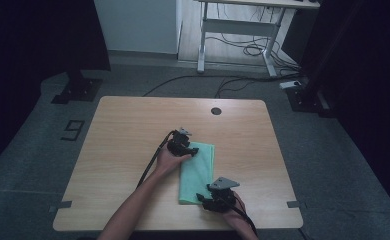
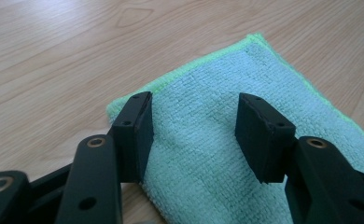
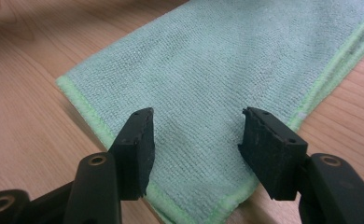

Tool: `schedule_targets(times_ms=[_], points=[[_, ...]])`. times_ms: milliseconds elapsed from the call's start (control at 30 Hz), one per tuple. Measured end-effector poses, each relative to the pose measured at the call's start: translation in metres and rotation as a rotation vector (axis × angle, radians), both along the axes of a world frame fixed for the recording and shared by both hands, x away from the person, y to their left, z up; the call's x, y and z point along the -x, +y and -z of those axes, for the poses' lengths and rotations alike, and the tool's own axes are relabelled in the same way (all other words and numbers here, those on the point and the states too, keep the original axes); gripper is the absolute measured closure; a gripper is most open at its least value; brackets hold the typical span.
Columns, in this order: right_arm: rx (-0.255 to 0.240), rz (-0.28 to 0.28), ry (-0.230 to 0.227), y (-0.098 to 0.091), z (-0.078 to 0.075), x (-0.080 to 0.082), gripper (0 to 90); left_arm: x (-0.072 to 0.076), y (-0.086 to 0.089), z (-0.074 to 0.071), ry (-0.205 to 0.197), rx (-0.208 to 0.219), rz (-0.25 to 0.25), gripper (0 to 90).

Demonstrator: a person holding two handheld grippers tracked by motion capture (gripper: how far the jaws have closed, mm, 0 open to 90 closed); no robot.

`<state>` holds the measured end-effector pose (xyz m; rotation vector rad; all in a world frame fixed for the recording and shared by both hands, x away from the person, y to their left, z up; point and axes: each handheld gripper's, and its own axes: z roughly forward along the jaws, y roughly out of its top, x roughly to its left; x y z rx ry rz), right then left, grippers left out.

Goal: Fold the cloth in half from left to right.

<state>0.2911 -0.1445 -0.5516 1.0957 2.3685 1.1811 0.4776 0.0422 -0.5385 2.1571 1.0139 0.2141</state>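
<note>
On wood-grain table [image 1: 123, 130]: folded green terry cloth [image 1: 199, 172], rectangular.

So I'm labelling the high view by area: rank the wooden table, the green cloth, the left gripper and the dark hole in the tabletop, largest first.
1. wooden table
2. green cloth
3. left gripper
4. dark hole

Each step down is plain; none look alike.
</note>
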Motion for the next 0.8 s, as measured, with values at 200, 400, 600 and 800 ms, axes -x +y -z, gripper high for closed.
schedule_targets(times_ms=[200,400,600,800], points=[[-0.009,-0.001,0.004,-0.001,0.000,-0.001,43.2,0.000,0.000,-0.002,0.008,-0.001,0.008,43.7],[-0.015,-0.005,0.007,-0.004,-0.002,-0.003,39.6,0.004,0.014,-0.012,-0.010,0.019,-0.010,43.3],[-0.049,0.011,-0.006,-0.007,-0.011,-0.008,37.7,0.015,0.032,-0.027,-0.034,0.039,-0.013,43.4],[-0.061,0.034,-0.023,-0.008,-0.018,-0.019,37.1,0.026,0.049,-0.036,-0.055,0.050,-0.021,43.3]])
